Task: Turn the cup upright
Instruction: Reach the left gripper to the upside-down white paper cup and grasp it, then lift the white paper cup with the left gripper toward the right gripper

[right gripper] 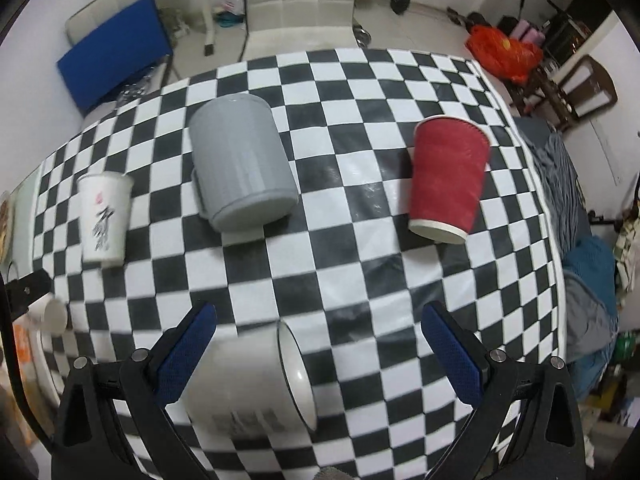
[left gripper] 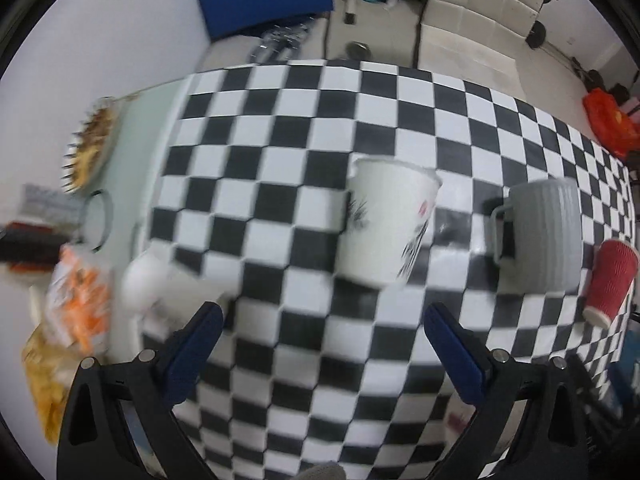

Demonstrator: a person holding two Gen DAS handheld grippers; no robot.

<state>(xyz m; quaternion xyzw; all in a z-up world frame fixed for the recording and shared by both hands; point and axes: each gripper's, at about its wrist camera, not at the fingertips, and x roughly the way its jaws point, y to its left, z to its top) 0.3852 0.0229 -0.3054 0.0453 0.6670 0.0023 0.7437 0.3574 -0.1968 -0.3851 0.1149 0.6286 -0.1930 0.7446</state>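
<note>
A white paper cup (left gripper: 386, 224) with black print stands rim up on the checkered table, ahead of my open left gripper (left gripper: 322, 320); it also shows at the left in the right wrist view (right gripper: 105, 216). A grey ribbed mug (right gripper: 242, 162) stands upside down, handle to the left. A red paper cup (right gripper: 448, 178) is also upside down, rim on the cloth. A white enamel mug (right gripper: 256, 380) lies on its side between the blue fingers (right gripper: 184, 356) of my open right gripper (right gripper: 318, 320), its mouth facing right.
The checkered cloth (right gripper: 360, 280) covers the table. A small white cup (left gripper: 144, 280) lies by the left edge with snack packets (left gripper: 76, 308) and a dish (left gripper: 92, 144). Chairs (right gripper: 300, 4) stand behind the table. Clothes (right gripper: 588, 280) hang off the right edge.
</note>
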